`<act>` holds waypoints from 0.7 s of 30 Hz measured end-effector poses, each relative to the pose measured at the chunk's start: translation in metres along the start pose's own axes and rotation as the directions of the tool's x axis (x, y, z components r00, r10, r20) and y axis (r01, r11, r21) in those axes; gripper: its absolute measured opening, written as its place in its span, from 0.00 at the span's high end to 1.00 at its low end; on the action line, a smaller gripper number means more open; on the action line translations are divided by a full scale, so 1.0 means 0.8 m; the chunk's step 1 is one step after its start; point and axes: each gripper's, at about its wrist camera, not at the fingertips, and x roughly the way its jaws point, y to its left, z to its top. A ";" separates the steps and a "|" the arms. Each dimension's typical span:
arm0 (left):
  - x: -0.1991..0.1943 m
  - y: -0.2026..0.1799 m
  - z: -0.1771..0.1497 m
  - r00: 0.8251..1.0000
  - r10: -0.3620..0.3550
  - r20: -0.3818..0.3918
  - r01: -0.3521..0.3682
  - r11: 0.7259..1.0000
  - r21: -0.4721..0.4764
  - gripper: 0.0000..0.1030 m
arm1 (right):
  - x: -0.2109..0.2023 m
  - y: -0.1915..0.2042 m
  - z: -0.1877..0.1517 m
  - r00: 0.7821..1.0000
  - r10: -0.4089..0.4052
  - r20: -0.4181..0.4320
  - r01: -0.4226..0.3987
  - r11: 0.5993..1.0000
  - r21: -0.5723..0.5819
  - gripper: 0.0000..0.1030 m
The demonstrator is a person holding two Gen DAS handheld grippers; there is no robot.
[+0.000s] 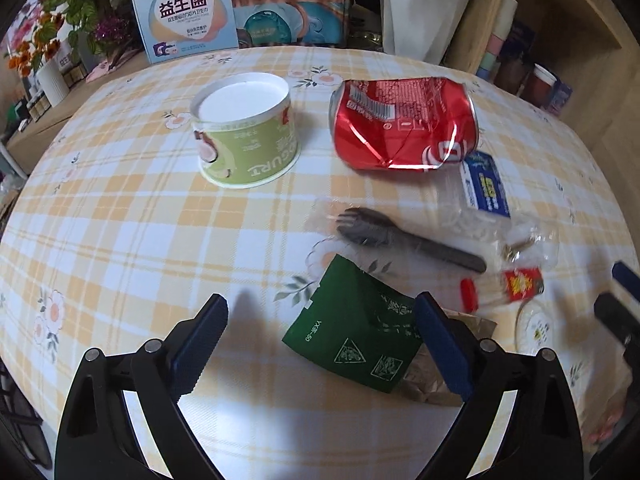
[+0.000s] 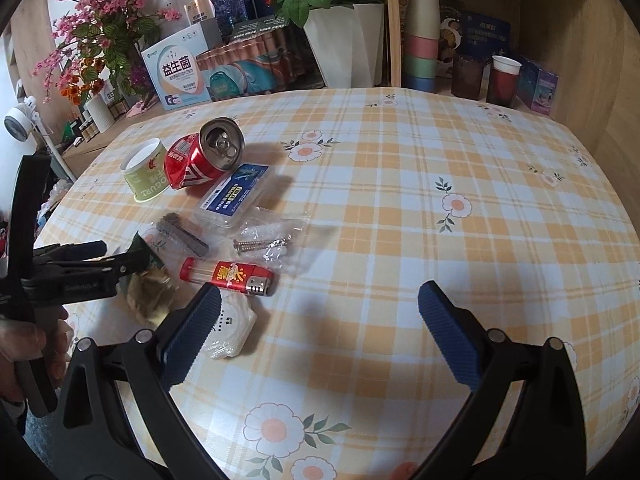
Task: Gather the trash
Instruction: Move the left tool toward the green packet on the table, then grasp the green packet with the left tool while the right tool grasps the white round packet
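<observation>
My left gripper [image 1: 320, 344] is open over the checked tablecloth. A green packet [image 1: 352, 336] lies flat between its fingers, close to the right finger, with crumpled brown paper [image 1: 432, 380] beside it. Beyond lie a black fork in clear wrap [image 1: 408, 244], a crushed red can [image 1: 404, 124] and an upturned green yogurt cup [image 1: 248, 136]. My right gripper [image 2: 320, 340] is open above bare cloth, holding nothing. A white wrapper [image 2: 232, 332] lies by its left finger, and a red lighter [image 2: 228, 278] just past it. The left gripper [image 2: 120, 254] shows at the left, over the green packet [image 2: 146, 256].
A clear box with a blue label [image 2: 236, 196] and a bag of screws [image 2: 268, 240] lie mid-table. Boxes, flower pots [image 2: 344, 44] and stacked cups [image 2: 420, 40] line the far edge and shelf. A hand [image 2: 24, 344] grips the left tool.
</observation>
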 end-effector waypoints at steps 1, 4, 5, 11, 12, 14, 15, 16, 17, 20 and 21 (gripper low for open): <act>-0.001 0.004 -0.002 1.000 -0.001 -0.004 0.001 1.000 0.009 0.11 | 0.001 0.000 0.001 1.000 -0.001 -0.002 0.001 1.000 -0.004 0.06; -0.004 0.018 -0.006 1.000 0.022 -0.013 -0.021 0.998 0.065 0.11 | 0.004 0.003 -0.002 1.000 0.008 -0.021 -0.009 1.000 -0.021 0.06; -0.005 0.024 -0.006 1.000 0.028 -0.014 -0.026 0.996 0.084 0.11 | 0.008 0.008 -0.004 0.999 0.010 -0.043 -0.011 0.999 -0.036 0.06; -0.021 0.069 0.000 0.999 0.049 0.011 -0.050 0.997 0.060 0.11 | 0.024 0.040 -0.017 0.996 0.004 -0.085 -0.015 0.991 -0.132 0.10; -0.028 0.080 0.001 0.999 0.036 0.015 -0.036 0.999 0.015 0.11 | 0.025 0.043 -0.018 0.996 0.018 -0.089 -0.030 0.991 -0.132 0.15; -0.038 0.091 -0.002 1.000 0.000 0.016 0.001 0.998 -0.055 0.11 | 0.031 0.053 -0.019 0.993 0.046 -0.110 -0.061 0.989 -0.138 0.26; -0.043 0.094 -0.006 1.000 -0.022 0.016 0.023 0.995 -0.094 0.12 | 0.033 0.057 -0.020 0.992 0.053 -0.116 -0.069 0.988 -0.141 0.26; -0.049 0.097 -0.012 0.999 -0.049 0.021 0.051 0.989 -0.141 0.13 | 0.034 0.061 -0.021 0.991 0.058 -0.117 -0.075 0.987 -0.143 0.28; -0.052 0.096 -0.018 0.997 -0.068 0.021 0.070 0.983 -0.171 0.16 | 0.037 0.065 -0.022 0.991 0.065 -0.121 -0.083 0.986 -0.146 0.34; -0.053 0.082 -0.043 0.988 -0.152 -0.007 0.145 0.955 -0.258 0.21 | 0.041 0.072 -0.024 0.989 0.072 -0.128 -0.090 0.986 -0.141 0.43; -0.051 0.075 -0.050 0.986 -0.168 -0.015 0.157 0.949 -0.273 0.23 | 0.042 0.073 -0.025 0.989 0.074 -0.132 -0.093 0.986 -0.141 0.44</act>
